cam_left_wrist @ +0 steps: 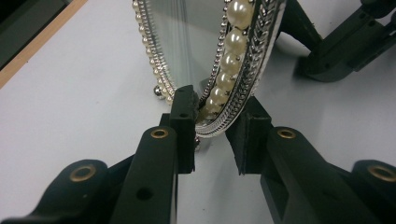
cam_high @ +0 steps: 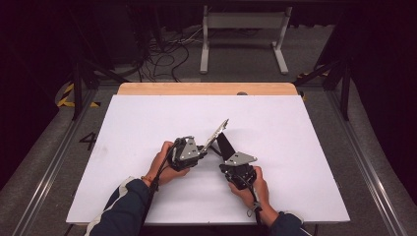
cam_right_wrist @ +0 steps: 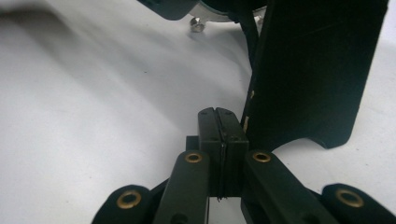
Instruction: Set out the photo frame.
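Left gripper view: pearl-rimmed mirror frame stands tilted on the white table, bottom rim between the left gripper pads, looks barely touching.
Right gripper, jaws pressed together, sits beside the black back stand; steady the stand before letting go.

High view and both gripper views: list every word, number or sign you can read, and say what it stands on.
"4": painted dark on the grey floor left of the table, high view.
Yellow-and-black hazard stripes on the floor farther back at the left: a sign, no wording.
Pearl-rimmed mirror, its black stand, left gripper, right gripper: no lettering that can be read.
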`<state>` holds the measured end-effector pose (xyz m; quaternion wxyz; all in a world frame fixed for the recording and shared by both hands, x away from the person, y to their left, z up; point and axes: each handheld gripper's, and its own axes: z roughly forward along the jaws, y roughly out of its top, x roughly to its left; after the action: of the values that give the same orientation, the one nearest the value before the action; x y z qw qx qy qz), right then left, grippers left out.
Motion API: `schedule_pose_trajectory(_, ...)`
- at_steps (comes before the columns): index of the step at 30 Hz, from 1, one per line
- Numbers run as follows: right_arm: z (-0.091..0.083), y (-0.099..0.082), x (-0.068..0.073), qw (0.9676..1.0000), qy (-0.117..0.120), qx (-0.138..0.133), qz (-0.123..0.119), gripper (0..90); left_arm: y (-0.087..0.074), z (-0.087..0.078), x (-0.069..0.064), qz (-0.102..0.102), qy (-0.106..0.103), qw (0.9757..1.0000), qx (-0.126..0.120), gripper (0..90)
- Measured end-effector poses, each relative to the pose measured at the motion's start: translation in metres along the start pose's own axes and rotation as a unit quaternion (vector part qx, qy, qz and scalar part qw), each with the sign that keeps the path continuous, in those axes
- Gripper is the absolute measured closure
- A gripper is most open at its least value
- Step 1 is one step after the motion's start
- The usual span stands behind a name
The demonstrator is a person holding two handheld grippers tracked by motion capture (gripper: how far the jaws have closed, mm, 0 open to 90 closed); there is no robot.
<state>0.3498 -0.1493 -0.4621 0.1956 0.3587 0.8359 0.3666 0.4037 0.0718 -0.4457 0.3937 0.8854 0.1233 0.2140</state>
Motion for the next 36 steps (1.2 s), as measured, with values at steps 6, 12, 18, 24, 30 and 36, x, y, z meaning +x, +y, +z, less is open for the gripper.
schedule_pose_trajectory(6,-0.001,-0.001,-0.006,1.0,0.004,0.0,0.0,90.0,0.001,0.0,-0.001,-0.005,-0.007,0.9999,-0.006,72.2)
schedule_pose_trajectory(12,-0.001,-0.002,-0.013,0.9999,0.005,-0.003,-0.015,89.9,0.005,0.0,-0.002,-0.019,-0.013,0.9994,-0.026,69.1)
schedule_pose_trajectory(18,-0.002,-0.002,-0.013,0.9998,0.008,-0.005,-0.016,88.3,0.007,-0.002,-0.003,-0.032,-0.015,0.9983,-0.045,65.6)
schedule_pose_trajectory(24,-0.004,-0.002,-0.014,0.9998,0.008,-0.01,-0.015,89.0,0.007,-0.003,-0.003,-0.02,-0.017,0.9987,-0.045,71.0)
schedule_pose_trajectory(30,-0.004,-0.002,-0.015,0.9999,0.005,-0.008,-0.014,90.0,0.011,-0.006,-0.007,-0.004,-0.006,0.9994,-0.033,72.9)
schedule_pose_trajectory(36,-0.005,-0.003,-0.017,0.9999,0.009,-0.006,-0.012,90.0,0.014,-0.009,-0.012,0.0,-0.006,0.9997,-0.026,73.4)
